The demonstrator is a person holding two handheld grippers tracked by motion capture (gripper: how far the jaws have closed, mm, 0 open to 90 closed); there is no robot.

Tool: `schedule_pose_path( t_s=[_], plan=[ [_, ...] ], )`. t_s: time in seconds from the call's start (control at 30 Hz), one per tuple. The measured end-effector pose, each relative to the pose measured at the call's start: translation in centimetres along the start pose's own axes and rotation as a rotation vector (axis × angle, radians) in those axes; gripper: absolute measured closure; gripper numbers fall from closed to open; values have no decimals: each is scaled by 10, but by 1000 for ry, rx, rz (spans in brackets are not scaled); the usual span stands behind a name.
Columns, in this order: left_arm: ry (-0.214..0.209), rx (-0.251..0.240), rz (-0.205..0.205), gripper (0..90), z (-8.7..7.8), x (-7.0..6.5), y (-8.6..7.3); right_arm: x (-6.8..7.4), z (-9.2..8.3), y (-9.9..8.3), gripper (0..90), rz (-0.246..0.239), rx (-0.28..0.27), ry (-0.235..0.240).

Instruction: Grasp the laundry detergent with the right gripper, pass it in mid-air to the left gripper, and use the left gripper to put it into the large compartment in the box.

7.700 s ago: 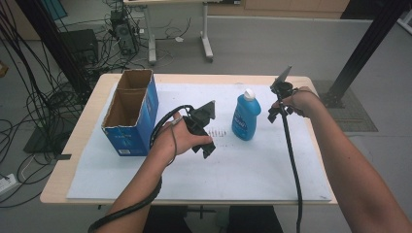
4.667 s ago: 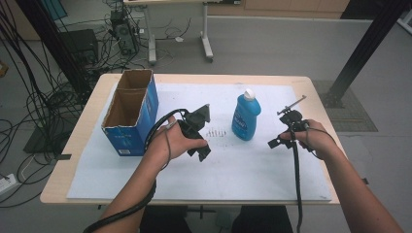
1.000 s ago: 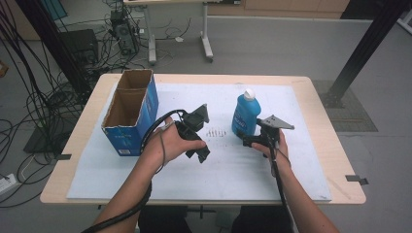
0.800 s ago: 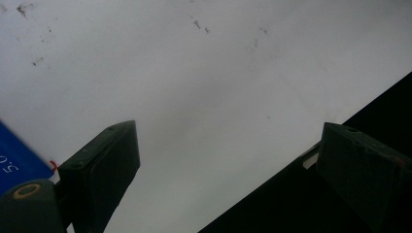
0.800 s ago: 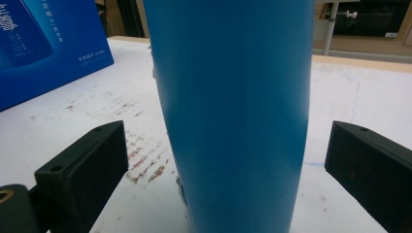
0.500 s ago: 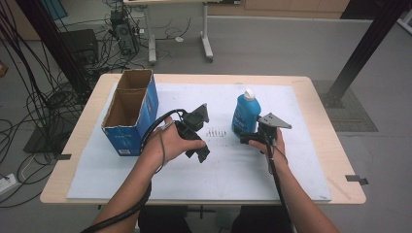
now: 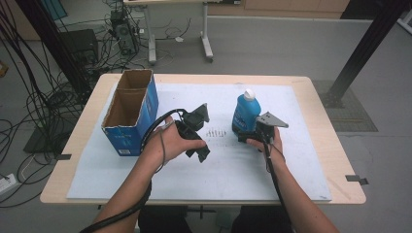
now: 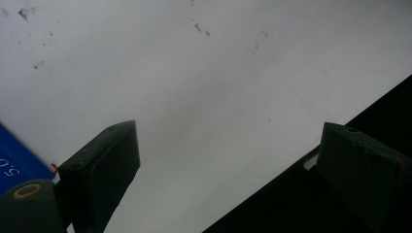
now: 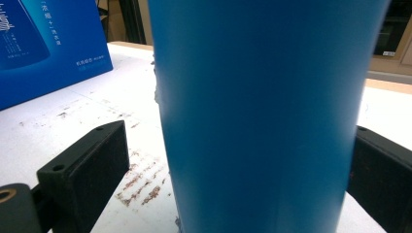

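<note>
High view showed two forearms entering from the bottom edge, each hand holding one gripper, so two grippers in all. Nearest, at lower centre, the left gripper (image 7: 197,133) lay over the white mat (image 7: 145,179), its body tilted toward the lower right; in the left gripper view its two black jaws stood wide apart with nothing between them, only bare, lightly speckled mat beyond. Just right of centre, the right gripper (image 7: 245,136) sat low on the mat, right at the foot of the single blue bottle (image 7: 246,112). In the right gripper view that bottle (image 9: 262,111) stood upright between the two spread jaws; a gap of mat showed between the left jaw and the bottle's side, while on the right I could not tell whether the jaw touched it. The bottle carried one white cap (image 7: 249,93) and stood near the middle of the frame. Farther off, at left of centre, one blue cardboard box (image 7: 130,112) rested on the mat with its top open; what could be seen of its brown inside looked empty. One wooden table (image 7: 330,145) carried everything. Beyond it, at the top of the frame, lay grey floor and tangled cables (image 7: 34,97).
</note>
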State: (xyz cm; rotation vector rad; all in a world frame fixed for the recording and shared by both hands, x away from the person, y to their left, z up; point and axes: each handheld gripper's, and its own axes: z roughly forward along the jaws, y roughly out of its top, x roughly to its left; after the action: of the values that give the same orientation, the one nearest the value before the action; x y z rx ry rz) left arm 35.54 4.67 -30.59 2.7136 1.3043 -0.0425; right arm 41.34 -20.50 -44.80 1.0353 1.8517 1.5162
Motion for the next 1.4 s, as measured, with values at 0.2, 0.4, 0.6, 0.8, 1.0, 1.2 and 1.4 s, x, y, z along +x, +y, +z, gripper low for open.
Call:
schedule_pose_path(
  t_s=[0.2, 0.4, 0.6, 0.8, 1.0, 1.2, 1.4],
  plan=[
    [0, -1, 1, 89, -1, -1, 0, 1, 0, 0, 24, -4, -1, 3],
    [3, -3, -1, 89, -1, 0, 0, 0, 0, 1, 24, -5, -5, 1],
    [0, -1, 5, 88, -1, -1, 0, 1, -1, 1, 24, -4, -7, 2],
    [3, 2, 7, 88, -1, -3, 0, 1, -1, 1, 24, -6, -6, 2],
    [8, 2, 4, 88, -2, -3, 0, 2, -1, 2, 23, -5, -7, 2],
    [6, 1, 7, 88, -2, -4, -1, 1, -2, 2, 23, -2, -7, 2],
    [9, 3, 4, 88, -2, -3, -2, 2, -2, 2, 23, -4, -5, 8]
  ],
)
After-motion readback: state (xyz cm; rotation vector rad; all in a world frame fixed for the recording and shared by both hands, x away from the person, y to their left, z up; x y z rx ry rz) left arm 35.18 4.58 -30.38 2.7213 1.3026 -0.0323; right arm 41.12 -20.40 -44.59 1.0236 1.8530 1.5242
